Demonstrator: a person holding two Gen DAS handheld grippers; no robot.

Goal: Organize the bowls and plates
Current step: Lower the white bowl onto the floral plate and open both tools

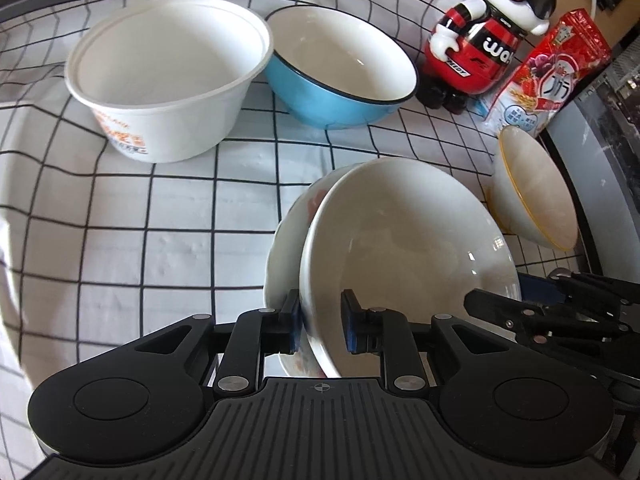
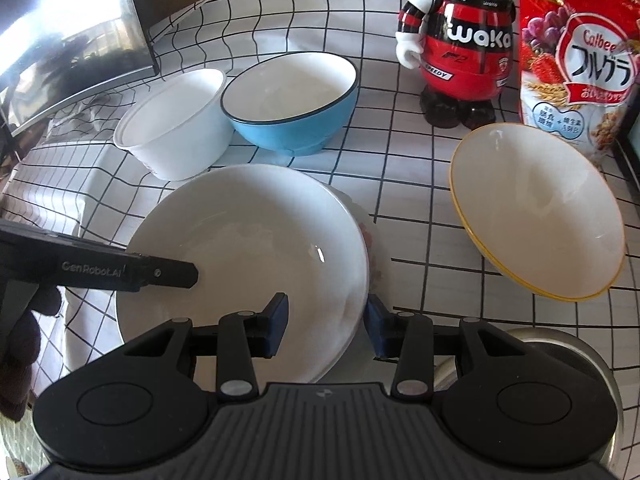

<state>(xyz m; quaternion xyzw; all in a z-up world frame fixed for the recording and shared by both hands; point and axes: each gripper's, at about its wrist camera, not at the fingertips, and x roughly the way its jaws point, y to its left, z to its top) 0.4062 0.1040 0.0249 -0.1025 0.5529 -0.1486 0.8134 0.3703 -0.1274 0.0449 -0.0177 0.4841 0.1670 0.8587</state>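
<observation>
Two shallow plates lie stacked on the checked cloth: a plain white plate point(image 1: 400, 240) point(image 2: 248, 232) on top of a patterned plate point(image 1: 284, 248) point(image 2: 375, 248). My left gripper point(image 1: 322, 320) straddles the top plate's rim. Its outer pad lies against the rim, while its inner pad stands off it, so it is open. My right gripper point(image 2: 326, 320) has one pad inside the white plate and one outside both rims, shut on the stack. A white paper bowl point(image 1: 168, 72) point(image 2: 176, 128), a blue bowl point(image 1: 340, 68) point(image 2: 292, 100) and a tilted yellow-rimmed bowl point(image 1: 532, 192) point(image 2: 536, 208) stand beyond.
A red and white robot toy point(image 1: 480, 40) point(image 2: 460, 52) and a red cereal bag point(image 1: 548, 76) point(image 2: 580, 60) stand at the back right. A dark screen point(image 2: 72, 40) sits at the back left. A metal pot point(image 2: 560, 352) is near the right gripper.
</observation>
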